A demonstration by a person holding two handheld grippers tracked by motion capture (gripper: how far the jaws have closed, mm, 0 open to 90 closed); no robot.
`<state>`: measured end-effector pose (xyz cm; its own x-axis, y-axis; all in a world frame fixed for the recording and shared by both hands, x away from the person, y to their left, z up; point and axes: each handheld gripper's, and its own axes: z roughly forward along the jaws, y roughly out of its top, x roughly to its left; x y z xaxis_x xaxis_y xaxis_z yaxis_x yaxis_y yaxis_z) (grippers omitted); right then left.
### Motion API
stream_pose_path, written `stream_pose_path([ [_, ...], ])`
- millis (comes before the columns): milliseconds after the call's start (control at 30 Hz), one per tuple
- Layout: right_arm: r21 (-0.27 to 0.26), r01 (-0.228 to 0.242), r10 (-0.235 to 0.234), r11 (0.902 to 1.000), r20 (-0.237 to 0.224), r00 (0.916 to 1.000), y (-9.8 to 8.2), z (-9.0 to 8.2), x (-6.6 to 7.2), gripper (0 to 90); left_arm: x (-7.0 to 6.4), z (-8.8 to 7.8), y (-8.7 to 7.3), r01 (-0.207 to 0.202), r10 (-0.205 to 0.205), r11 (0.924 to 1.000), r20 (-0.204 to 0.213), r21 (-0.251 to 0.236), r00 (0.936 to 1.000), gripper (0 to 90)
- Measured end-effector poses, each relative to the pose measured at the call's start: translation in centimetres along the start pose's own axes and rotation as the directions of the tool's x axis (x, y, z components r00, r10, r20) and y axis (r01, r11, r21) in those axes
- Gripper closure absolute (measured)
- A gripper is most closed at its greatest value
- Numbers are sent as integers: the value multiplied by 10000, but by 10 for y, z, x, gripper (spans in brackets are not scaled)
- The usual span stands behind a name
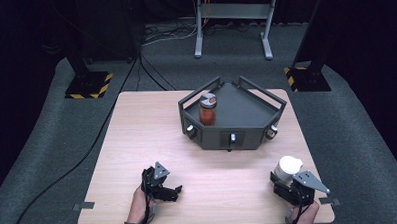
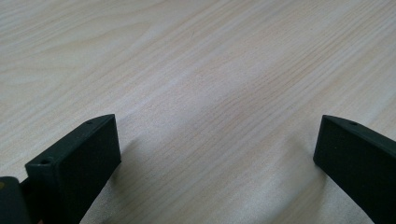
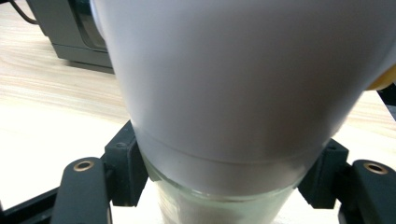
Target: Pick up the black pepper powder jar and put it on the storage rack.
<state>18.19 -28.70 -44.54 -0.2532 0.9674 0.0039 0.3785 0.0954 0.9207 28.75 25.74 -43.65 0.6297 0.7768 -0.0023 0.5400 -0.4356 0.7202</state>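
- While you look from the high view, your right gripper [image 1: 289,181] holds the white-capped jar [image 1: 287,167] at the counter's [image 1: 152,143] near right corner — your left gripper [image 1: 170,191] rests apart.
- Left gripper view: jaws wide open over bare wood.
- Right gripper view: jaws clamp the jar's glass under its cap.

- Floor [image 1: 47,127]: grey carpet, with black cables [image 1: 150,68] running across it.
- Bench [image 1: 152,138]: light wood grain top, rectangular.
- Metal frame [image 1: 233,20]: grey, two legs, standing behind the bench.
- Two black posts on hazard-striped bases [image 1: 88,86], left and right.
- Surroundings: dark.
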Motion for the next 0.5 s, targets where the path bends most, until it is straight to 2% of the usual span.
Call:
stream_pose_path([
  [500, -35, 179, -180, 9998, -299, 9994, 21, -2, 1, 294, 0, 0, 0, 2, -2, 10000, -5, 0, 10000, 4],
])
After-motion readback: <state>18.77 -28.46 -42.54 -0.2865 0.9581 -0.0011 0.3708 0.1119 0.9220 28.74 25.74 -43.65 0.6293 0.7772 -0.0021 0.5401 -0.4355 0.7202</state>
